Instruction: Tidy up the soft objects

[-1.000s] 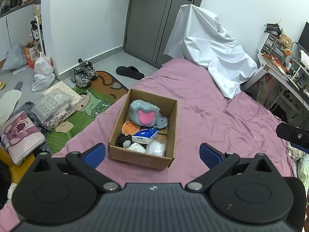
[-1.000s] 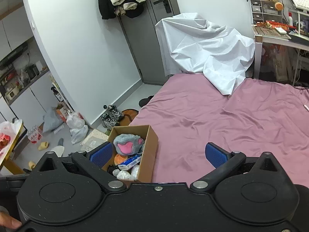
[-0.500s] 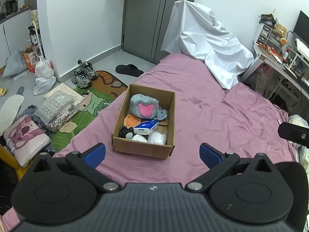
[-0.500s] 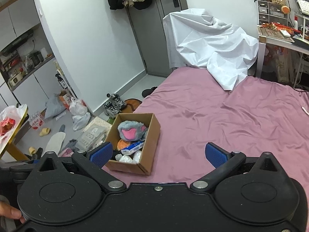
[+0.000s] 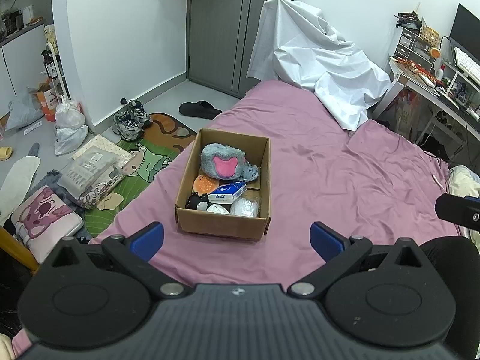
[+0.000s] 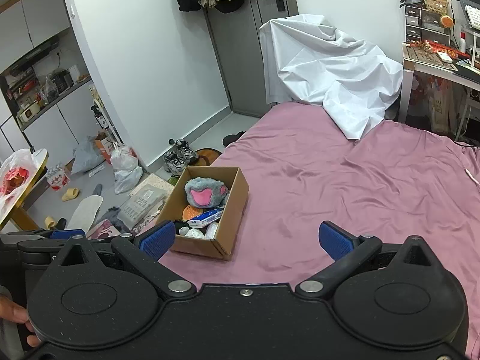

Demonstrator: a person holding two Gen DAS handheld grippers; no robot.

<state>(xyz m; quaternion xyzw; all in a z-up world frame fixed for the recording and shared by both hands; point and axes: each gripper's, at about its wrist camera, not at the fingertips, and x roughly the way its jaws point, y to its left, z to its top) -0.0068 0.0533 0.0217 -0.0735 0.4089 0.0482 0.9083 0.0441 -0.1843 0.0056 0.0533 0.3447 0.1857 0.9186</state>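
Observation:
A cardboard box (image 5: 220, 226) stands on the pink bed, also in the right wrist view (image 6: 237, 198). It holds a grey plush paw with a pink pad (image 5: 222, 165), an orange plush (image 5: 205, 183), a blue tissue pack (image 5: 227, 194), a black-and-white toy (image 5: 198, 202) and white soft items (image 5: 244, 207). My left gripper (image 5: 237, 238) is open and empty, held back from the box's near side. My right gripper (image 6: 246, 237) is open and empty, to the right of the box and above the bed.
The pink bed sheet (image 5: 345, 180) spreads right of the box. A white cloth (image 5: 315, 60) covers something at the bed's far end. A cluttered desk (image 5: 435, 75) stands at right. Shoes (image 5: 130, 118), bags and cushions lie on the floor at left.
Both grippers have drawn back and up from the box, which looks smaller and farther in both views. Both stay open and empty.

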